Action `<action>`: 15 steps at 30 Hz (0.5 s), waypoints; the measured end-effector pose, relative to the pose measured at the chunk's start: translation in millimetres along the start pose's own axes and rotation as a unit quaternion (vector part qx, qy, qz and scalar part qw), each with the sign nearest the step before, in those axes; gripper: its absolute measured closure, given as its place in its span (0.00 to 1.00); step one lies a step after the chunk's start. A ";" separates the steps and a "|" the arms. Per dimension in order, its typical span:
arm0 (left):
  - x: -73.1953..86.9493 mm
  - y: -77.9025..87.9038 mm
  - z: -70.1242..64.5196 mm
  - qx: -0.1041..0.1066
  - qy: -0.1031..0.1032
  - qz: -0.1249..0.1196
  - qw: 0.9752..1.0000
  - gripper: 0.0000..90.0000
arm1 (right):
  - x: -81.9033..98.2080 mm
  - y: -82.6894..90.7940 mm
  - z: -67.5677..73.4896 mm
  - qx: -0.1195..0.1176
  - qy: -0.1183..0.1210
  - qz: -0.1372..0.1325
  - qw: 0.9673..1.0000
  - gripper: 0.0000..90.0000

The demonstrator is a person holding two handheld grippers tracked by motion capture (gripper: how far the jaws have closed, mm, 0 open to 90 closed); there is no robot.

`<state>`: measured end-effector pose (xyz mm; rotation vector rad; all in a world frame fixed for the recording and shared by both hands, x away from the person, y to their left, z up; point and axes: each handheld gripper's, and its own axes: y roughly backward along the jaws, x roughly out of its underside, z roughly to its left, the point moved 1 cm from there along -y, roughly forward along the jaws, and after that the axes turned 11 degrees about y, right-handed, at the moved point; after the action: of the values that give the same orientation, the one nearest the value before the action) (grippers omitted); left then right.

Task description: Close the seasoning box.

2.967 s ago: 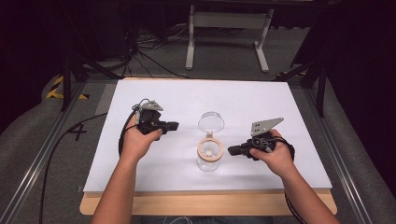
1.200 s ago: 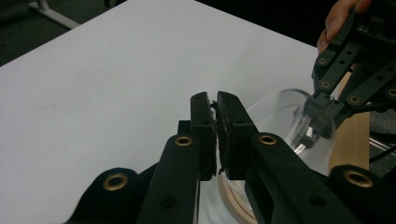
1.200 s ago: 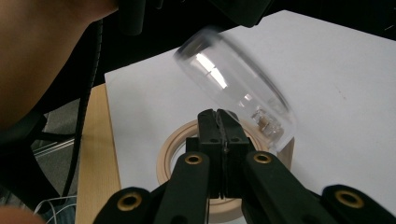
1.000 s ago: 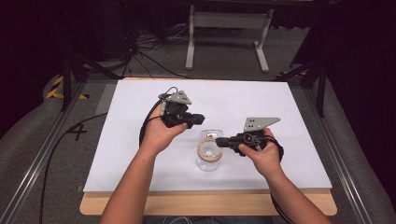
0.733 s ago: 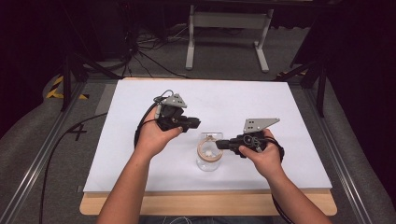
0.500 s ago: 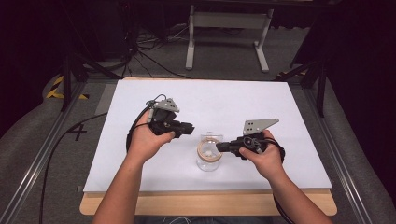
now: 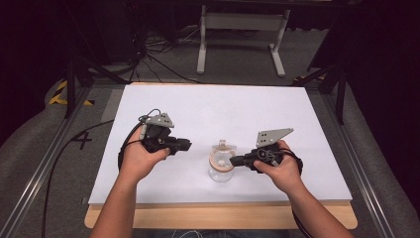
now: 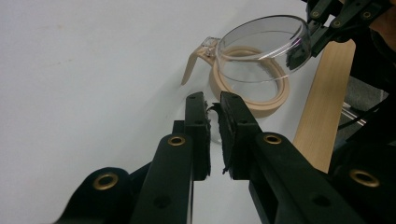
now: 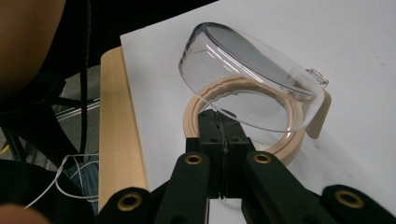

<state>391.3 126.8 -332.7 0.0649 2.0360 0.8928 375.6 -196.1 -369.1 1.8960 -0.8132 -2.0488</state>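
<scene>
Jaws first: my right gripper (image 9: 223, 122) is pinched shut on the tan rim (image 9: 205, 100) of the jar (image 7: 221, 166), near-centre on the white table (image 7: 297, 119). My left gripper (image 8: 212, 107) holds nothing; its jaws are narrow, with a thin gap between the pads.

Change vs a sec ago: left hand (image 7: 141, 156) was up over the jar by the lid (image 8: 261, 46); it's now pulled back left and sits well apart from the jar. The clear lid stands tilted up on its hinge, mouth open, clasp (image 8: 194, 63) hanging at the far side.

My read: opening step looks done, w/ the right gripper steadying the jar. Next likely letting go of the rim, or the left coming back in. Risk: lid could drop shut if the jar gets jolted.
</scene>
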 end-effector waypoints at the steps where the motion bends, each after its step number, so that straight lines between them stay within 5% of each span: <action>1: 0.8 0.2 0.9 0.000 -0.002 0.001 1.000 0.91 | 0.6 -0.3 -0.2 -0.001 0.001 0.000 1.000 1.00; 15: 6.7 -4.6 4.4 -0.002 0.008 0.016 1.000 0.91 | 5.4 -2.0 3.3 -0.014 0.005 0.035 0.999 1.00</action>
<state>391.8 128.3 -341.7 0.0895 2.0528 0.9205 372.1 -196.6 -374.7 1.8350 -0.8322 -1.9958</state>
